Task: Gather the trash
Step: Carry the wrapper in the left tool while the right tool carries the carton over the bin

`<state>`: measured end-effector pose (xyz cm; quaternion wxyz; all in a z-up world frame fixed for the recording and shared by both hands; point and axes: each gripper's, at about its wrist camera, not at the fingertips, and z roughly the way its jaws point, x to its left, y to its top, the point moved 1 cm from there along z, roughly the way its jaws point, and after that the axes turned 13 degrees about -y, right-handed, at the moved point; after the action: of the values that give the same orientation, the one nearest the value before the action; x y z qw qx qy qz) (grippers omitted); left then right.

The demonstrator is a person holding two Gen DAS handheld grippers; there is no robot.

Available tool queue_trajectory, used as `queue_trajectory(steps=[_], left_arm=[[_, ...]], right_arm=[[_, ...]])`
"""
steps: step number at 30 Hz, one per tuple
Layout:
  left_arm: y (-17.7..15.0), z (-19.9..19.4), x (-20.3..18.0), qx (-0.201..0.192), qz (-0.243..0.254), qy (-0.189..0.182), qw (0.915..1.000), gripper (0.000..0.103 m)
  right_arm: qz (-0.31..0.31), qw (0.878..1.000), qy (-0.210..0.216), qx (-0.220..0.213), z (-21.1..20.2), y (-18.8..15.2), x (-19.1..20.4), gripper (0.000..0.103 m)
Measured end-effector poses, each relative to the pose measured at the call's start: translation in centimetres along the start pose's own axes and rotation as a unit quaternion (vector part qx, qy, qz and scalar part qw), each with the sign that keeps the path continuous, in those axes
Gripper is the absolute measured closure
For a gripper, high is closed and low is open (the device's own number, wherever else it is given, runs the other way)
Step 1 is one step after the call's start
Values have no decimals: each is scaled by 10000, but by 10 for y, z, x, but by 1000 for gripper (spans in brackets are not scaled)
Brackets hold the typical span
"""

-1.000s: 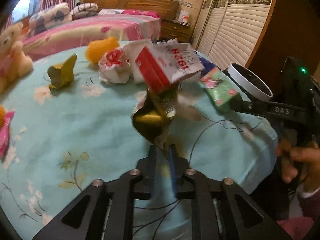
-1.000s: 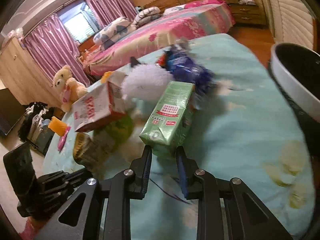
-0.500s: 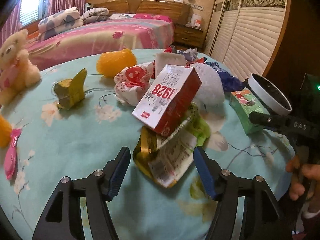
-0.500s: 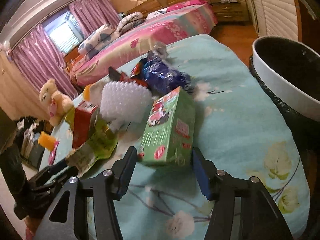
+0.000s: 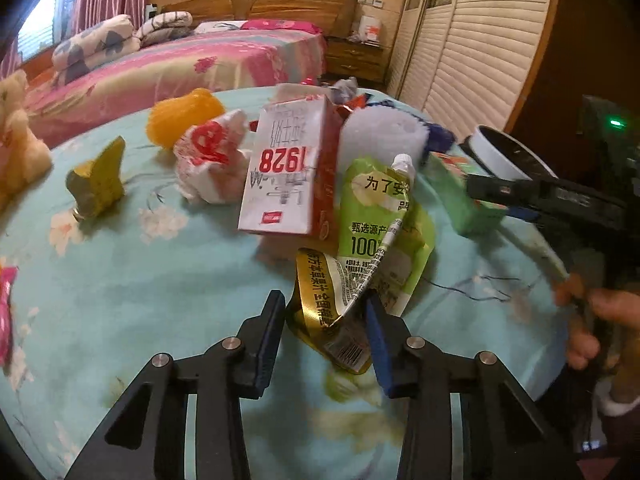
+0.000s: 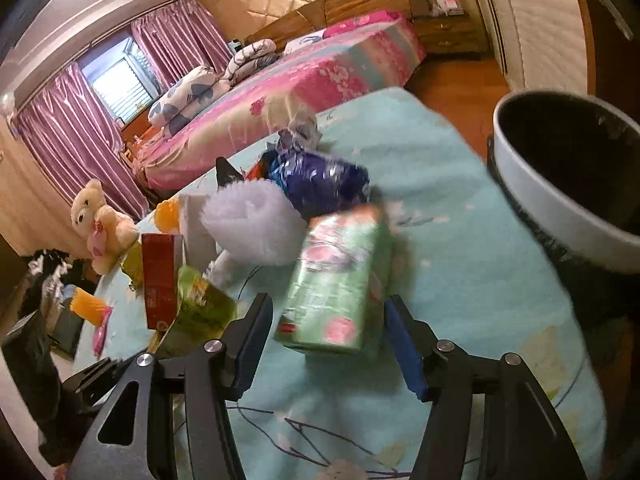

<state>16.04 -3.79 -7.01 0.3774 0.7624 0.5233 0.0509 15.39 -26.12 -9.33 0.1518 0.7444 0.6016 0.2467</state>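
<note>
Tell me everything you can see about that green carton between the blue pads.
The green carton is a box-shaped drink pack, glossy, printed with pink flowers and a red label. It lies on the turquoise flowered cloth, slightly blurred, with the white foam roll close behind. The right tool straddles it, pads not pressing.

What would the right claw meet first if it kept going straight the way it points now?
Most likely the green carton. It lies on the teal cloth directly ahead of the right claw, its near end between the open fingers without visible contact. The white foam net sits further back.
</note>
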Motion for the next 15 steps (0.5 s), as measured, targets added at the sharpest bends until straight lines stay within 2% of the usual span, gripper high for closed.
queue_trajectory(steps=[2,5,7,15], left_arm=[[-3,-3,-4,-2,-18,-70,10000,66],[-6,-7,-9,-14,-23,-102,9999,67],[-7,-10,-13,-34,-18,-122,9999,67],[2,-11,-29,-216,13,-310,9993,68]], right_arm=[[51,10000,-11,79,8,1,-4,43],[165,9994,256,175,14,-1,-12,46],[116,9993,324,129,8,-2,-13,52],[376,9984,407,-118,-24,-6,-46,55]])
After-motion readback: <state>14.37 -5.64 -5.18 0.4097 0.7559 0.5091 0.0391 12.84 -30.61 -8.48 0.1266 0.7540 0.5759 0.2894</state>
